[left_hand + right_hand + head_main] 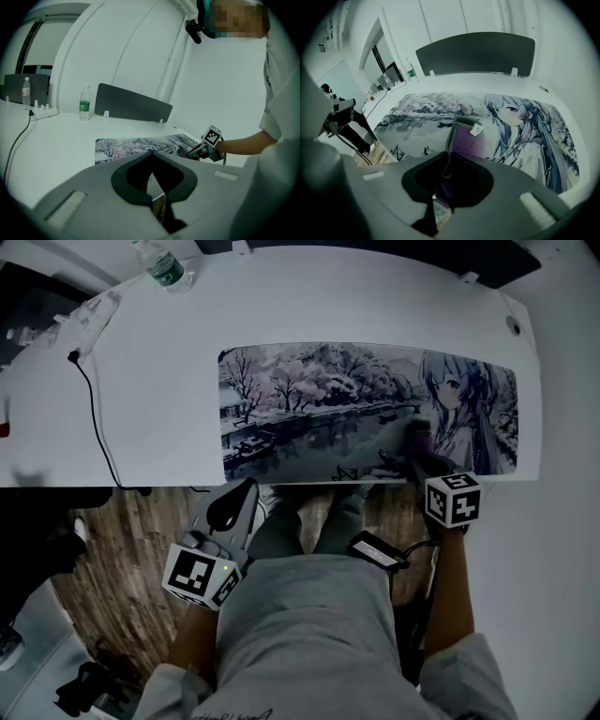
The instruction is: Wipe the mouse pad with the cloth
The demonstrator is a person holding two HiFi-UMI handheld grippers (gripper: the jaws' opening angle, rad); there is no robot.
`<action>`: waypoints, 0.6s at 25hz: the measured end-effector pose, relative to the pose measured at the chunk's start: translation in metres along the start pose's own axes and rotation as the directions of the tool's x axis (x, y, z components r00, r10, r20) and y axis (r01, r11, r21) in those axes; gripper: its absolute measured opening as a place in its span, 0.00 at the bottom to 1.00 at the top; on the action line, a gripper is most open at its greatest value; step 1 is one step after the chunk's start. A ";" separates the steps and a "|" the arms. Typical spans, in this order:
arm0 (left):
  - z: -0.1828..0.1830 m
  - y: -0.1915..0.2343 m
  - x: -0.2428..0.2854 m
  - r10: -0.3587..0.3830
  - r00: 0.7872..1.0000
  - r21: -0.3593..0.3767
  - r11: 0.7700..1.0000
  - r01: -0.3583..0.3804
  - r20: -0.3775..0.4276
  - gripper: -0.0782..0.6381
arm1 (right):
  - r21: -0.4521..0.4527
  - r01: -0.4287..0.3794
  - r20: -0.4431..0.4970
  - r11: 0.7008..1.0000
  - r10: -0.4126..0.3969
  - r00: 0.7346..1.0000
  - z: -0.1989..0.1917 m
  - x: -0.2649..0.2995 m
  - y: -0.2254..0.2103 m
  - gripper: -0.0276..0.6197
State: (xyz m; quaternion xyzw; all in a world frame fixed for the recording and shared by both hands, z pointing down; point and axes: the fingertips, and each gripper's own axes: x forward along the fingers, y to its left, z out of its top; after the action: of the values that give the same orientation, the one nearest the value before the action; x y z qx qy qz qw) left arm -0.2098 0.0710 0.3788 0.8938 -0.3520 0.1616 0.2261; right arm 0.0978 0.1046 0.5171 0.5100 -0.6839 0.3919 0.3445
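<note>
The mouse pad (319, 418), printed with a wintry river scene and a long-haired cartoon girl, lies flat along the near edge of the white worktop (150, 399). The purple cloth (466, 138) rests on the pad, just left of the girl's figure and near the front edge. A small white tag (476, 130) shows on its upper side. The right gripper (419, 457) reaches in over the front edge of the worktop, its jaws closed on the near end of the cloth, which bunches up between them. The rest of the cloth spreads forward on the pad.

The left gripper (242, 495) is off the worktop, held below its front edge above the person's legs, well apart from the pad. Its jaws are closed together with nothing between them.

At the far left of the worktop stand a water bottle (161, 265) and a power strip (89, 313), from which a black cable (97, 423) runs toward the front edge. A dark panel (476, 51) stands upright along the back edge behind the pad.
</note>
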 end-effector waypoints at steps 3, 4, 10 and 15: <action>-0.002 0.016 -0.010 0.003 1.000 -0.006 1.000 -0.003 -0.004 0.13 | -0.007 -0.013 -0.003 1.000 0.013 1.000 0.006 0.008 0.023 0.11; -0.002 0.022 -0.013 0.003 1.000 -0.007 1.000 -0.003 -0.003 0.13 | -0.009 -0.018 -0.004 1.000 0.018 1.000 0.008 0.011 0.031 0.11; -0.007 0.048 -0.030 0.000 1.000 -0.017 1.000 -0.001 -0.002 0.13 | -0.029 -0.051 -0.011 0.998 0.050 0.999 0.018 0.026 0.075 0.11; -0.013 0.069 -0.048 0.012 1.000 -0.032 0.999 -0.011 0.016 0.13 | -0.047 -0.095 -0.017 0.994 0.095 0.995 0.024 0.037 0.118 0.11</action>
State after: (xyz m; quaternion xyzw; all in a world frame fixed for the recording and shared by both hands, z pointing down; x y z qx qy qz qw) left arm -0.2936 0.0602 0.3881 0.8893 -0.3615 0.1500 0.2367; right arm -0.0273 0.0874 0.5167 0.4657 -0.7139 0.3951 0.3424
